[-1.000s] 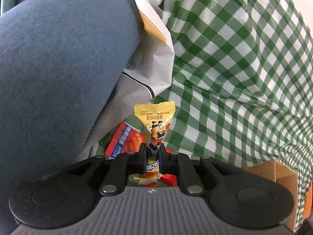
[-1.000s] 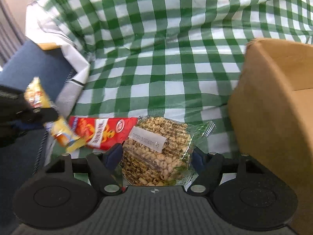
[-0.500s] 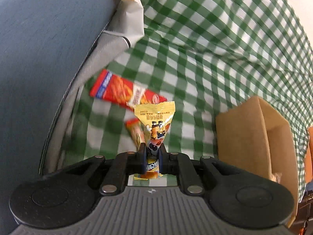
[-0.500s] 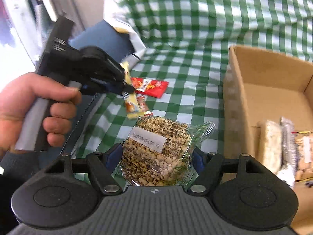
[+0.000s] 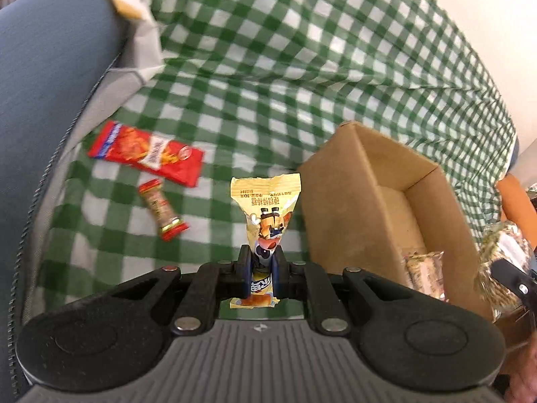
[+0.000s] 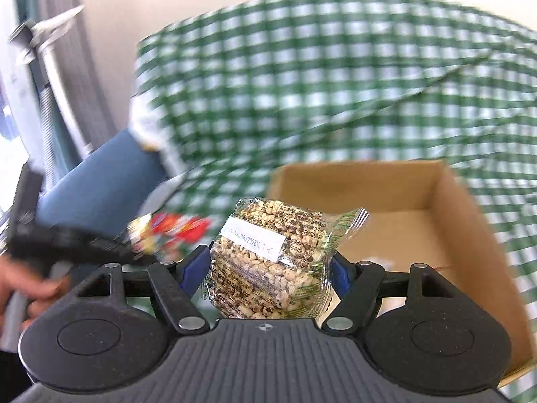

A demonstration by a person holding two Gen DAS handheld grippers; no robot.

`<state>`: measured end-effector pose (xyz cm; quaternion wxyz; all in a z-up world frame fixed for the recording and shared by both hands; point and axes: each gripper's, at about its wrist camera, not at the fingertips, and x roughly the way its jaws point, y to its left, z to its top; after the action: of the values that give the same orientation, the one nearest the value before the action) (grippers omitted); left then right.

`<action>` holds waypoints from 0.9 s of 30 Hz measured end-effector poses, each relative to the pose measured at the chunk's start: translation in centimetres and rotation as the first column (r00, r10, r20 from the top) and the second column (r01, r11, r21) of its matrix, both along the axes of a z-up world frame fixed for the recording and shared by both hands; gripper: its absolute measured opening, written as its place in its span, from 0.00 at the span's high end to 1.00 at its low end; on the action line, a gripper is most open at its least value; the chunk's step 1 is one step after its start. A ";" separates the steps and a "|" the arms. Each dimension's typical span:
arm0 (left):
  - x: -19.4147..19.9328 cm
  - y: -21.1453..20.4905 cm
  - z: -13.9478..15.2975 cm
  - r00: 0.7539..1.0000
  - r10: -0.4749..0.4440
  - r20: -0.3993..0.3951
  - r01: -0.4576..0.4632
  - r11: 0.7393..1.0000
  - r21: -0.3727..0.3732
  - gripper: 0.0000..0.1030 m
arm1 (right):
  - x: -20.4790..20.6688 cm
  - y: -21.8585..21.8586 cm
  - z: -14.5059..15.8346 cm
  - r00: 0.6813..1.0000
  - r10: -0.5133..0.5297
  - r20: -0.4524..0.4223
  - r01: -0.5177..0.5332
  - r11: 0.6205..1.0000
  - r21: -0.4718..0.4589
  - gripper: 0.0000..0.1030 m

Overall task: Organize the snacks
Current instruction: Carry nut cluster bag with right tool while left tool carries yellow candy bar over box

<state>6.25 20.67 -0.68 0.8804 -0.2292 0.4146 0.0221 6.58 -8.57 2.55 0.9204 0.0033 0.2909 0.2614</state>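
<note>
My left gripper (image 5: 262, 262) is shut on a yellow snack packet (image 5: 266, 211) that stands upright between its pads, just left of a brown cardboard box (image 5: 335, 201). A clear packet of puffed grain (image 6: 272, 255) fills my right gripper (image 6: 270, 268), which is shut on it in front of the same box (image 6: 470, 235). On the green checked cloth (image 5: 268, 84) lie a red snack packet (image 5: 147, 152) and a small red-ended candy (image 5: 162, 208). Wrapped snacks (image 5: 424, 268) lie inside the box. The left gripper shows blurred at the left of the right wrist view.
A blue cushion (image 5: 50, 84) and a white paper bag (image 5: 141, 16) border the cloth on the left. An orange thing (image 5: 517, 201) sits beyond the box at the right. A hand (image 6: 20, 288) holds the left gripper's handle. A pale wall stands behind.
Both grippers have swung right towards the box, each keeping its packet. The right one has risen, so the box's inside and the wall behind now show.
</note>
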 end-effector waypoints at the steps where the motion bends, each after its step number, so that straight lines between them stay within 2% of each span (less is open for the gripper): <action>1: 0.1 -0.2 0.2 1.000 0.000 0.018 0.000 1.000 -0.006 0.88 | 0.7 -1.1 -0.1 0.999 -0.030 0.017 0.030 0.999 -0.011 0.28; 4: 0.5 -1.3 1.3 0.995 -0.004 0.102 0.006 1.000 -0.018 0.88 | 2.3 -4.5 -1.2 0.990 -0.132 0.047 0.134 0.990 -0.042 0.28; 7: 0.5 -2.9 2.4 0.980 -0.026 0.197 0.026 1.000 0.002 0.88 | 3.5 -6.6 -2.0 0.970 -0.243 -0.004 0.243 0.970 0.001 0.28; 10: 0.5 -5.0 3.4 0.959 -0.069 0.275 0.061 0.997 0.040 0.88 | 3.5 -7.0 -2.2 0.953 -0.298 0.060 0.300 0.953 -0.031 0.28; 14: 0.2 -7.4 4.3 0.930 -0.112 0.349 0.093 0.993 0.072 0.88 | 3.5 -7.4 -2.7 0.950 -0.307 0.064 0.311 0.948 -0.062 0.28; 21: -0.8 -9.7 5.1 0.883 -0.151 0.443 0.140 0.988 0.058 0.88 | 3.6 -7.3 -2.9 0.943 -0.325 0.078 0.331 0.939 -0.089 0.28; 27: -0.7 -11.7 4.9 0.871 -0.178 0.458 0.168 0.984 0.062 0.88 | 3.3 -7.2 -2.9 0.938 -0.337 0.085 0.345 0.934 -0.096 0.28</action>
<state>5.59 9.01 4.26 0.9543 -0.1811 0.2120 -0.1077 9.92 -15.78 -0.34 0.9598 -0.0056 0.2688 0.0813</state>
